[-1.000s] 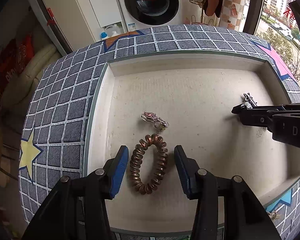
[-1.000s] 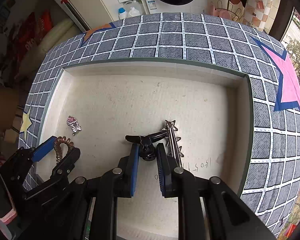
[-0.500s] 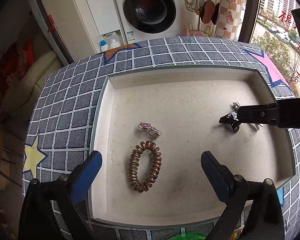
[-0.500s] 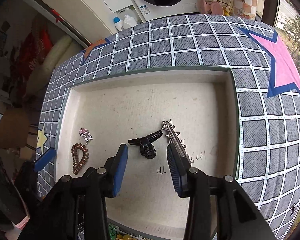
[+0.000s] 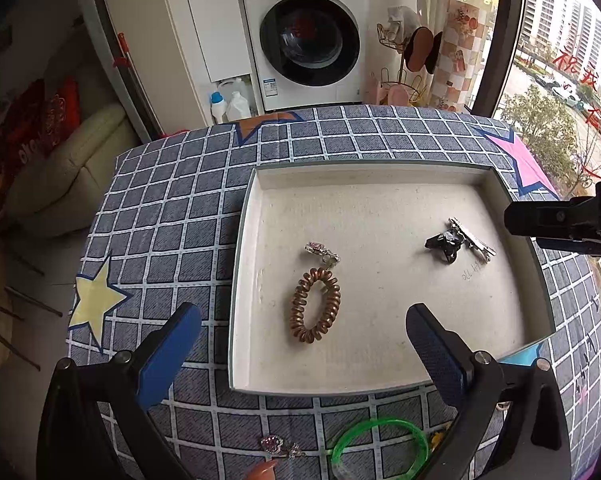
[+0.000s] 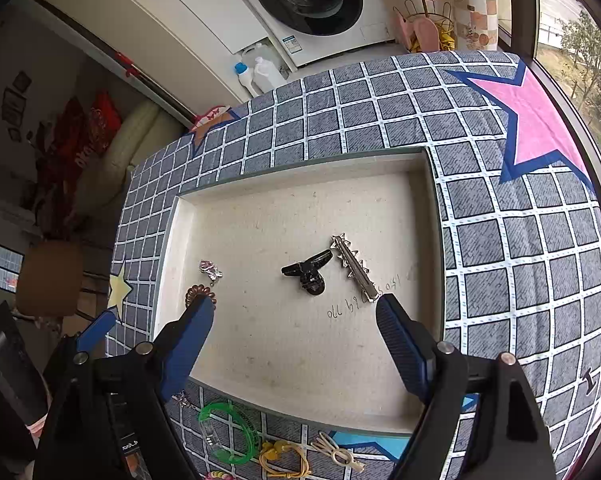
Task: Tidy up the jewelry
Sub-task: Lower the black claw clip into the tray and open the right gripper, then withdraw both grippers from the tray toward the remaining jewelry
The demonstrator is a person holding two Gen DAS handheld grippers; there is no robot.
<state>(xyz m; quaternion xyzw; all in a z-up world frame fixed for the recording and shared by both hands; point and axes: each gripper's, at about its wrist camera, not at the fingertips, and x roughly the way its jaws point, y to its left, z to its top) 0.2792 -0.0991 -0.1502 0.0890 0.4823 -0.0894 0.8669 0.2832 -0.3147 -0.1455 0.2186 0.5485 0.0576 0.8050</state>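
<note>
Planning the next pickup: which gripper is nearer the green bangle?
Left. The left gripper hangs just above the green bangle at the tray's near edge, jaws open. The right gripper, jaws opening, sits farther along, over the tray.

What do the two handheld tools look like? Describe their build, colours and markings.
Both match. The left tool has matte black angular arms, each ending in a blue textured pad, with silver round-headed screws at the joints. The right tool has the same black arms, blue ribbed pads and silver screws. No cables or sleeves are visible; small white lettering near its base is too small to read.
</note>
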